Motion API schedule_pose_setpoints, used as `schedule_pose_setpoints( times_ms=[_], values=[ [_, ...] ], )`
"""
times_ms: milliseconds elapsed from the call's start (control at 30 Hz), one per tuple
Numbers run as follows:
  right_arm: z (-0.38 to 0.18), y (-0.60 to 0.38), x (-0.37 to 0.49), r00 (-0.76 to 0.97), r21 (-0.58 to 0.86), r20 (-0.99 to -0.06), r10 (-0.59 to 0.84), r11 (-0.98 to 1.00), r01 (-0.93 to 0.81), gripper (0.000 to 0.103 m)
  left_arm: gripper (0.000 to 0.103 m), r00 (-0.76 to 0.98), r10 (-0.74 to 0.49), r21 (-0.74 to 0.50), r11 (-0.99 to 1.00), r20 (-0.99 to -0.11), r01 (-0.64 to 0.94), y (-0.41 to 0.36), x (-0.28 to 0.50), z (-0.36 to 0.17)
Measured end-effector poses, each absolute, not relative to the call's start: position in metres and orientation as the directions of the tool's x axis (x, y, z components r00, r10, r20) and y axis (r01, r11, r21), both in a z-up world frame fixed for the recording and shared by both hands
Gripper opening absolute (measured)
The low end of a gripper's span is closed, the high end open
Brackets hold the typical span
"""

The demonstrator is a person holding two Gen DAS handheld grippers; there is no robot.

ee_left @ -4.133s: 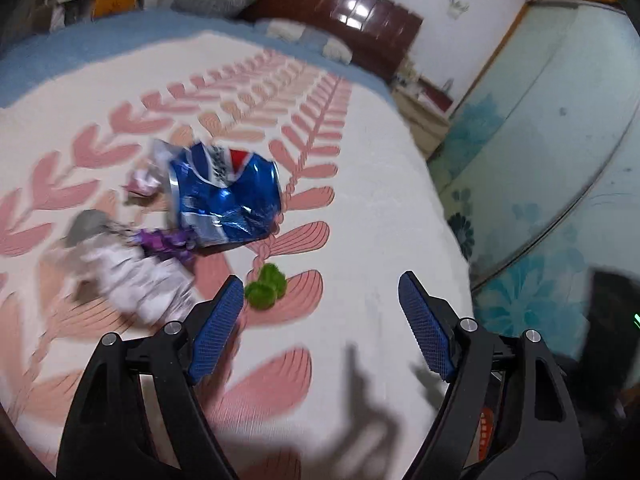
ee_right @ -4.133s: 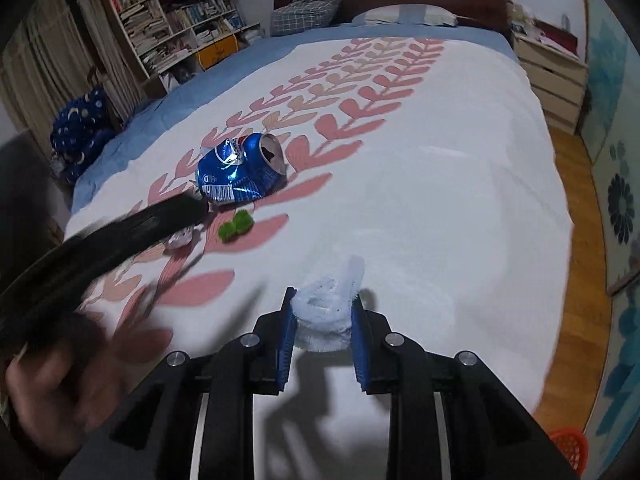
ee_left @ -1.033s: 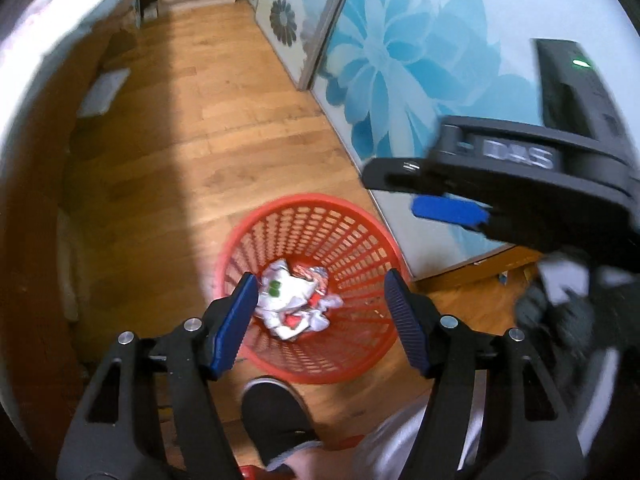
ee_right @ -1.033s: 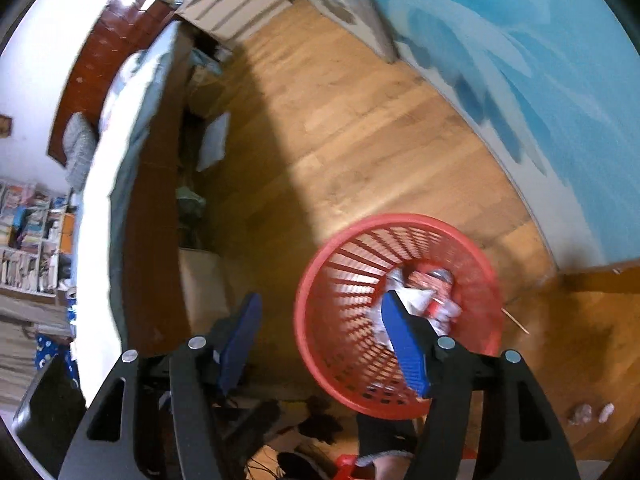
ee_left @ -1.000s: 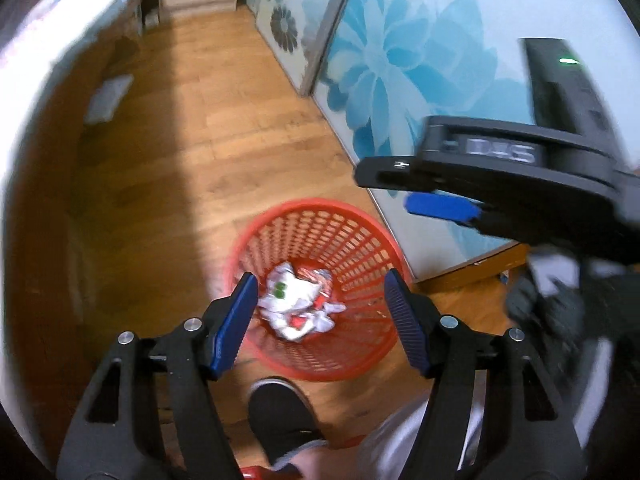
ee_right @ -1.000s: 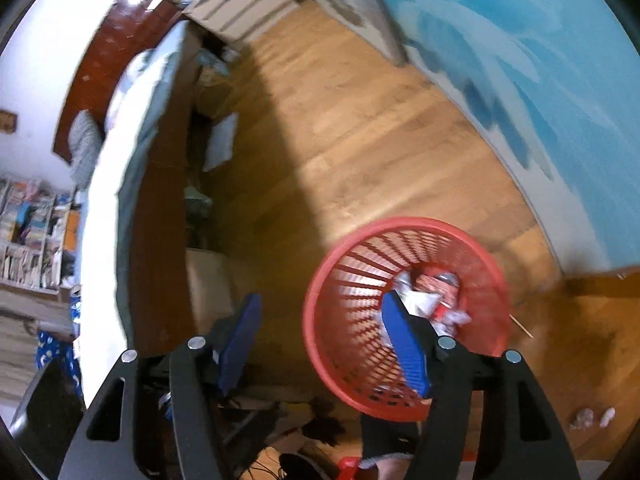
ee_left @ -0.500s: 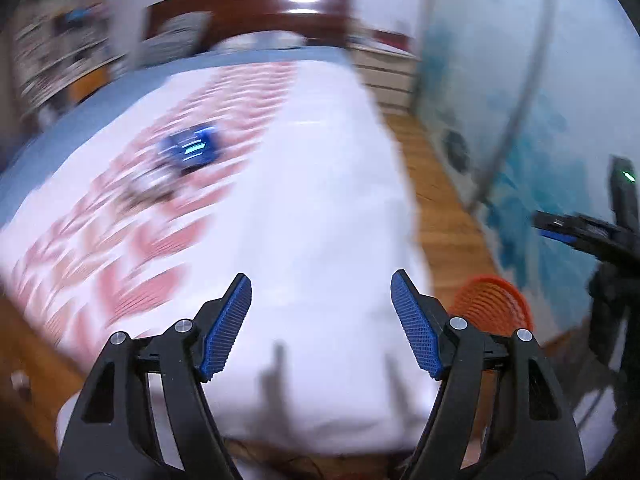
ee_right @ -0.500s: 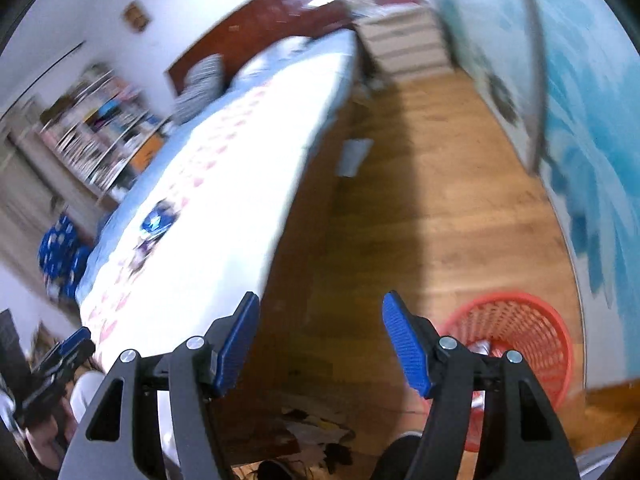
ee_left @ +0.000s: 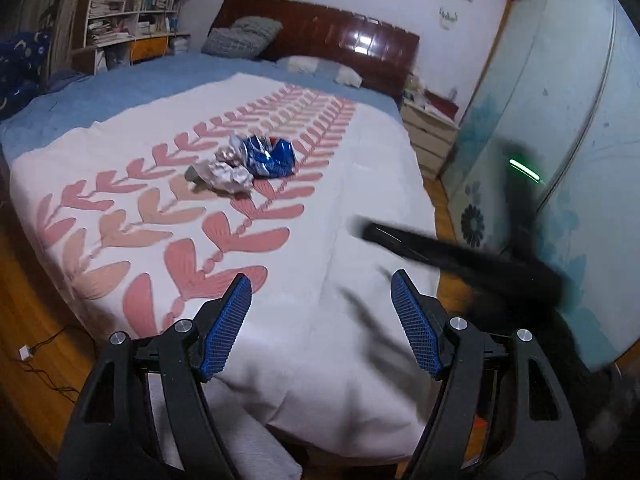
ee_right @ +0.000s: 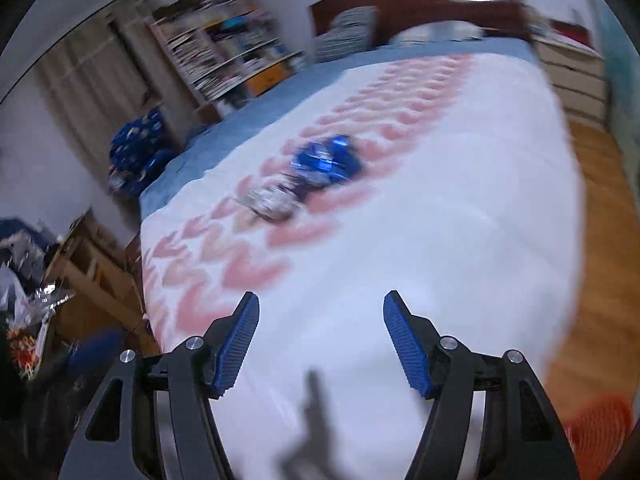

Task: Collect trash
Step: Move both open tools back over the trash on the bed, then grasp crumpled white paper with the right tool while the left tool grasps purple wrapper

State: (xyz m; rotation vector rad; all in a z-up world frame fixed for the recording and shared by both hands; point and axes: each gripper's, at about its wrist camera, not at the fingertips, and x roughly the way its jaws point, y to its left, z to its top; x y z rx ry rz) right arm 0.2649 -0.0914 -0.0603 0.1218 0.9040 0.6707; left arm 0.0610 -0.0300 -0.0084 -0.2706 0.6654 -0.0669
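Note:
A crushed blue can (ee_left: pixel 269 157) lies mid-bed beside crumpled white paper (ee_left: pixel 226 175). Both show blurred in the right wrist view, the can (ee_right: pixel 326 161) and the paper (ee_right: pixel 272 201). My left gripper (ee_left: pixel 322 326) is open and empty over the bed's near edge. My right gripper (ee_right: pixel 318 338) is open and empty above the white bedspread (ee_right: pixel 400 240), well short of the trash. The right gripper's arm crosses the left wrist view as a dark blur (ee_left: pixel 460 264). The red basket (ee_right: pixel 596 428) peeks in at the lower right on the floor.
The bed has a dark wooden headboard (ee_left: pixel 320 40) and pillows. Bookshelves (ee_left: pixel 128 12) stand at the far left. A nightstand (ee_left: pixel 430 136) and a glass wardrobe door (ee_left: pixel 560 140) are on the right. Wooden floor (ee_right: pixel 600 220) runs along the bed.
Both grippers have swung up from the red basket on the floor to face the bed. The right gripper, earlier shut on white paper, is now open and empty.

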Motion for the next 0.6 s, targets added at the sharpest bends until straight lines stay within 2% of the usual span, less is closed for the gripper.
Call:
schedule_pose_setpoints(
  times_ms=[100, 200, 300, 367, 433, 467, 600],
  values=[
    [-0.074, -0.022, 0.315, 0.365, 0.382, -0.716, 0.595, 0.771, -0.509, 0.066, 0.072, 0.804, -0.138, -0.288, 0.957, -0.578, -0.044, -0.019, 0.054, -0.004],
    [-0.097, 0.017, 0.354, 0.344, 0.375, -0.766, 0.543, 0.812, -0.447, 0.065, 0.072, 0.802, -0.139, -0.325, 0.943, -0.58, -0.072, -0.005, 0.057, -0.006],
    [-0.119, 0.039, 0.383, 0.302, 0.463, -0.761, 0.574, 0.807, -0.366, 0.066, 0.072, 0.801, -0.133, -0.326, 0.942, -0.584, -0.082, 0.001, 0.06, -0.006],
    [-0.133, 0.04, 0.395, 0.278, 0.508, -0.758, 0.59, 0.801, -0.317, 0.061, 0.072, 0.796, -0.13, -0.326, 0.941, -0.591, -0.088, 0.003, 0.061, -0.007],
    [-0.146, 0.044, 0.404, 0.251, 0.571, -0.736, 0.629, 0.776, -0.269, 0.048, 0.072, 0.786, -0.144, -0.341, 0.936, -0.601, -0.089, 0.005, 0.065, -0.01],
    [-0.148, 0.042, 0.404, 0.249, 0.584, -0.728, 0.639, 0.768, -0.262, 0.046, 0.072, 0.782, -0.143, -0.34, 0.936, -0.607, -0.092, 0.006, 0.067, -0.012],
    [-0.143, 0.043, 0.395, 0.256, 0.554, -0.73, 0.634, 0.768, -0.322, 0.035, 0.072, 0.779, -0.139, -0.335, 0.937, -0.611, -0.095, 0.006, 0.068, -0.012]
  ],
)
